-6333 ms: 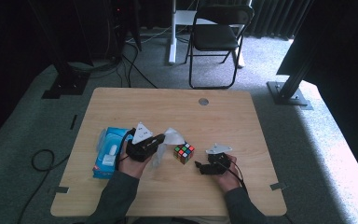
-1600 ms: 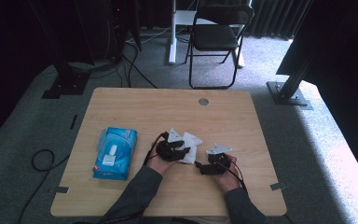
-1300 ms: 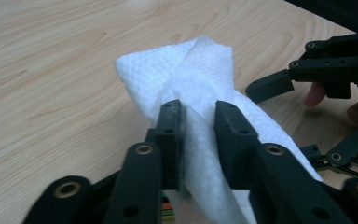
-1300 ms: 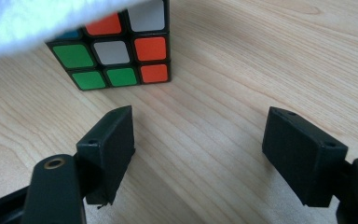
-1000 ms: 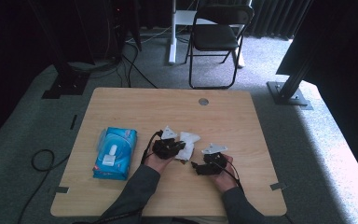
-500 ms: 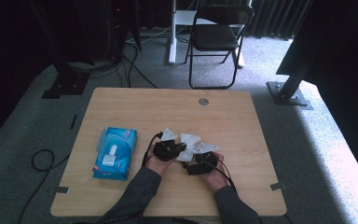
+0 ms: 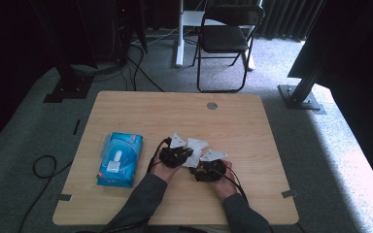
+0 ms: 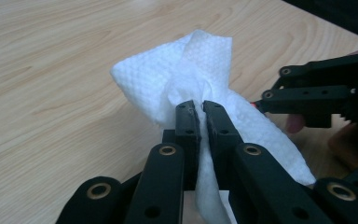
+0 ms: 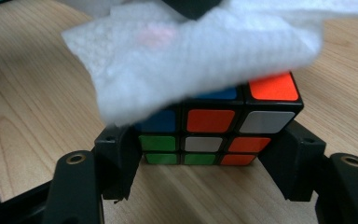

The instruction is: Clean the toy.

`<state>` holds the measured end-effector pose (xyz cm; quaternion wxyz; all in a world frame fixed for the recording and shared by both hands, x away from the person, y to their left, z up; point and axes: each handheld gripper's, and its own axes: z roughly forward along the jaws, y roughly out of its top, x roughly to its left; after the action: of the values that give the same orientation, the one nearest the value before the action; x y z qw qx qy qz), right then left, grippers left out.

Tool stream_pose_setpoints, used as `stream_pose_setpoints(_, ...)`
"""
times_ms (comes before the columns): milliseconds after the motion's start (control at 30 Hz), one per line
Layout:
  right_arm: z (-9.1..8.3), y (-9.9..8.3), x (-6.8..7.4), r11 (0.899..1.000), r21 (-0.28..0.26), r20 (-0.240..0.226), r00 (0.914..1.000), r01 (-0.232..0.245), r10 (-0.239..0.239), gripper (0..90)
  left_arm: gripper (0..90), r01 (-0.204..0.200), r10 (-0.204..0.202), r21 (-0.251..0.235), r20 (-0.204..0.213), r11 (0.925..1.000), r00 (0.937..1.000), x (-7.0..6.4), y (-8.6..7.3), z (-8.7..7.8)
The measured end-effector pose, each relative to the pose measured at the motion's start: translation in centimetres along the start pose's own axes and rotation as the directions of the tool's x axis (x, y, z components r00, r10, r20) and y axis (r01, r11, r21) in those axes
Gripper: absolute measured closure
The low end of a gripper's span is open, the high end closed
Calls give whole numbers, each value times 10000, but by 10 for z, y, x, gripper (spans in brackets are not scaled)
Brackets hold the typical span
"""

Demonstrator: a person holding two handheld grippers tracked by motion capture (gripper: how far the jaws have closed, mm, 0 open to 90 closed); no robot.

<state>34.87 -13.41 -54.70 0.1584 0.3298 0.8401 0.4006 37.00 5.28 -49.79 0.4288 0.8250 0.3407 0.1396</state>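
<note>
Since half a second ago: right gripper (image 7: pixel 200 167) closer to left gripper (image 7: pixel 187 154), mid-table. Left jaws pinched on a white paper towel (image 8: pixel 200 79), draped over a puzzle cube (image 9: pixel 216 126). Right jaws clamp the cube's sides. Blue wipes pack (image 7: pixel 120 158) well left.

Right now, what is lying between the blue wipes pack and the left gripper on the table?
Bare wood. In the high view, the table shows nothing between the blue wipes pack and the left gripper, apart from that gripper's own black cable.
</note>
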Motion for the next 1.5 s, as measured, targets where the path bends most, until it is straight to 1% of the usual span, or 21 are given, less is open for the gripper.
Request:
stream_pose_setpoints(67, 0, 0, 0, 10000, 0, 13, 10000, 0, 0, 341, 862, -40, 40, 1, -46, 10000, 10000, 0, 0, -1)
stream_pose_setpoints(100, 0, 0, 0, 10000, -4, 28, 10000, -13, 13, 341, 862, -162, 163, 12, -121, 9999, 9998, 1, -1, -1)
stream_pose_setpoints(200, 0, 0, 1, 10000, 1, 39, 10000, -18, 18, 341, 864, -279, 280, 48, -205, 9996, 9994, 0, -1, -3)
stream_pose_setpoints(400, 0, 0, 0, 10000, -6, 45, 10000, -5, 5, 341, 866, -194, 194, 35, -120, 9998, 9997, 0, -3, -5)
stream_pose_setpoints(533, 0, 0, 1, 10000, -2, 72, 10000, -16, 16, 341, 866, -630, 630, 103, 17, 9980, 9980, -9, -4, -6)
stream_pose_setpoints(600, 0, 0, 1, 10000, -7, 82, 10000, -41, 41, 341, 867, -682, 682, 122, 4, 9976, 9977, -10, -4, -6)
stream_pose_setpoints(667, 0, 0, 1, 10000, -5, 86, 10000, -44, 44, 341, 868, -712, 709, 106, 292, 9974, 9971, -14, -3, -5)
stream_pose_setpoints(733, 0, 0, 1, 10000, -5, 93, 9999, -57, 57, 341, 870, -778, 771, 121, 490, 9969, 9958, -17, -3, -4)
stream_pose_setpoints(767, 0, 0, 1, 10000, -5, 93, 9999, -57, 57, 341, 871, -778, 771, 121, 490, 9969, 9958, -17, -3, -4)
stream_pose_setpoints(800, 0, 0, 2, 10000, 2, 98, 9999, -71, 71, 341, 871, -809, 803, 82, 601, 9967, 9950, -21, -2, -2)
stream_pose_setpoints(867, 0, 0, 2, 10000, 4, 103, 9999, -75, 74, 341, 872, -809, 802, 79, 624, 9967, 9948, -21, -2, -1)
stream_pose_setpoints(900, 0, 0, 2, 9999, 14, 132, 9999, -111, 111, 341, 872, -640, 635, 43, 803, 9979, 9947, -18, -1, 0)
stream_pose_setpoints(933, 0, 0, 1, 9999, 15, 131, 9999, -107, 107, 341, 872, -558, 555, 17, 865, 9984, 9947, -18, -1, 1)
stream_pose_setpoints(1000, 0, 0, 1, 9999, 13, 133, 9999, -104, 104, 341, 874, -496, 496, -19, 907, 9988, 9946, -17, 0, 4)
stream_pose_setpoints(1067, 0, 0, 1, 10000, 9, 146, 9999, -84, 84, 341, 874, -396, 401, -75, 1041, 9992, 9938, -19, 2, 7)
stream_pose_setpoints(1167, 0, 0, 1, 10000, -1, 157, 9998, -75, 75, 341, 874, -457, 467, -111, 1194, 9989, 9917, -21, 4, 12)
stream_pose_setpoints(1267, 0, 0, 1, 10000, 21, 152, 9999, -73, 72, 341, 874, -640, 652, -141, 1138, 9978, 9914, -24, 7, 16)
stream_pose_setpoints(1367, 0, 0, 2, 10000, 22, 159, 9998, -86, 86, 341, 874, -608, 624, -176, 1052, 9980, 9925, -21, 8, 18)
stream_pose_setpoints(1433, 0, 0, 2, 10000, 24, 168, 9998, -80, 79, 342, 874, -634, 646, -165, 867, 9979, 9941, -19, 9, 18)
stream_pose_setpoints(1467, 0, 0, 2, 10000, 33, 168, 9998, -61, 60, 342, 874, -634, 646, -165, 867, 9979, 9941, -19, 9, 18)
stream_pose_setpoints(1500, 0, 0, 2, 10000, 28, 169, 9998, -75, 75, 342, 873, -668, 675, -121, 633, 9977, 9957, -16, 9, 16)
